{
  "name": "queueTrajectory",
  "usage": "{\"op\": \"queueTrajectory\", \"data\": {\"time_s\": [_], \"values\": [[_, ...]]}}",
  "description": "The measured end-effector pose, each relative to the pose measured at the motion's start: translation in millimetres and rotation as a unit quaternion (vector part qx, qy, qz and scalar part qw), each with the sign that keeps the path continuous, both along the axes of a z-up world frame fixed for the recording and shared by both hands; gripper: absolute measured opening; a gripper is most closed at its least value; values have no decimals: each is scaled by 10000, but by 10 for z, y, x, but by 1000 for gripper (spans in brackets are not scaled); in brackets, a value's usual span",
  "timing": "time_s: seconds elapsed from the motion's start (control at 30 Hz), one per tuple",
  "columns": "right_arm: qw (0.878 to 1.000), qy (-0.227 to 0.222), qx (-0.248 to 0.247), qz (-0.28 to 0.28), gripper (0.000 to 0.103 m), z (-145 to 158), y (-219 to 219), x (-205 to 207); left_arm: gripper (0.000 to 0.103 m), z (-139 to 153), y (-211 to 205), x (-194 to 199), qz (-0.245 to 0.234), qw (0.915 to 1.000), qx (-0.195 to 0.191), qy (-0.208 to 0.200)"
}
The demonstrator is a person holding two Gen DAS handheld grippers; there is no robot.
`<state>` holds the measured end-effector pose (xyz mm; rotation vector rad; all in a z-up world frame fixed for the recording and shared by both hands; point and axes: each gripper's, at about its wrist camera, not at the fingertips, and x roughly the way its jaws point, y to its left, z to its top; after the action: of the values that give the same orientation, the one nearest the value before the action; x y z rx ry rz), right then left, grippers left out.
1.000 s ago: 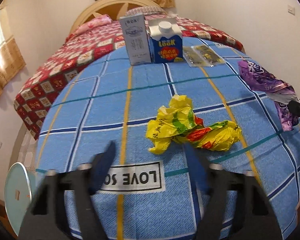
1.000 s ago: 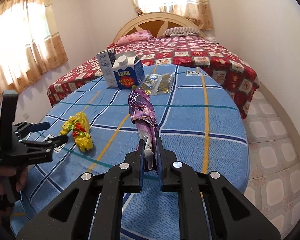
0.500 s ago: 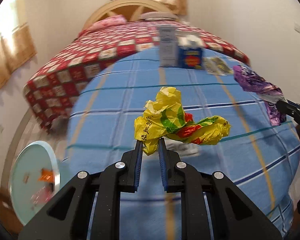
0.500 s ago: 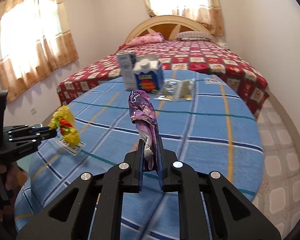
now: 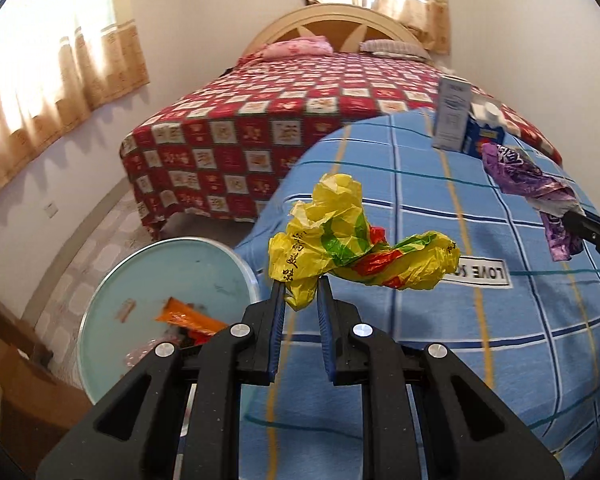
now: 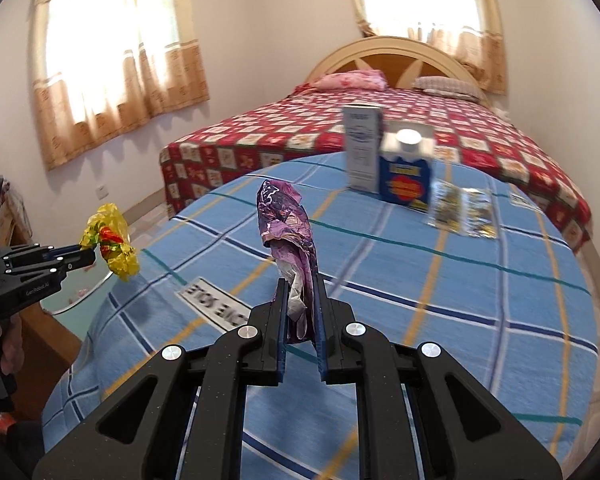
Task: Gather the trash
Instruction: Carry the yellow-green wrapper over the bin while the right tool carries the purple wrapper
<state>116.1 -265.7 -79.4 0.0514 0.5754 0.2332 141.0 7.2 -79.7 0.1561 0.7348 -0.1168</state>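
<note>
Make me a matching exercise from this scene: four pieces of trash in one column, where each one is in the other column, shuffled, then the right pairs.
Things:
1. yellow wrapper
2. purple wrapper
3. blue carton
4. orange packet

Places:
A. standing on the blue checked cloth beside a white carton
B. pinched in the right gripper
C. lying in the round pale-blue bin
D. pinched in the left gripper

Pairs: 1-D, 2-B, 3-A, 4-C

Open bin (image 5: 204, 264) beside cloth-covered table (image 5: 440, 340)
</note>
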Motion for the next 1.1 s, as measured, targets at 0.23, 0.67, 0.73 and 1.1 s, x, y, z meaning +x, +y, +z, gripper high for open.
{"op": "queueTrajectory", "data": {"time_s": [0.23,0.67,0.73,1.1], "values": [[9990,-67,-141,411,12,48,435,152,16,55,298,-59,237,9997,50,-83],[9949,-43,-289,963,12,42,1022,316,16,89,803,-167,734,9972,131,-116],[9940,-44,-321,1044,12,38,1109,336,16,85,884,-175,812,9966,125,-114],[9889,-115,-525,1385,12,77,1449,400,16,63,1160,-222,1088,9939,135,-102]]}}
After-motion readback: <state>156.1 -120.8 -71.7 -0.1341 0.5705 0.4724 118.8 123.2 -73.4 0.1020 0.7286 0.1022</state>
